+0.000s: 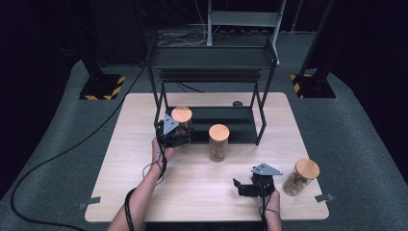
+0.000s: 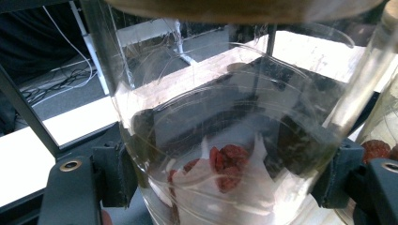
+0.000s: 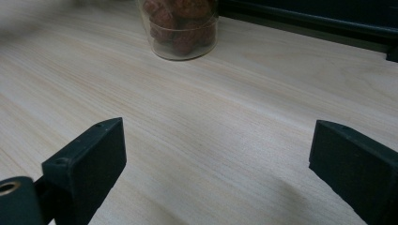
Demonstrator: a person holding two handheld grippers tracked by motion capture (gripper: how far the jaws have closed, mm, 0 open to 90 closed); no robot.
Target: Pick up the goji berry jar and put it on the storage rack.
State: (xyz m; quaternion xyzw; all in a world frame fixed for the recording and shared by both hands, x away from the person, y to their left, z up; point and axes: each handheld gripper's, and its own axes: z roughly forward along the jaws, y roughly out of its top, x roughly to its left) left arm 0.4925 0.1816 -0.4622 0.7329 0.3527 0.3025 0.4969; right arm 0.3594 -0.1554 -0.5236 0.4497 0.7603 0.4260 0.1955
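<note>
Your left gripper (image 1: pixel 174 137) has its fingers (image 2: pixel 112 174) clenched on the glass jar (image 2: pixel 225 140), held at the front edge of the black rack's lower shelf (image 1: pixel 240 126). Smooth glass may slip or tilt; its wooden lid (image 1: pixel 182 114) could strike the rack frame. The right gripper (image 1: pixel 250 186) rests released over the tabletop (image 1: pixel 202 183). Whether the jar base touches the shelf cannot be determined; its contents are blurred by reflections.
</note>
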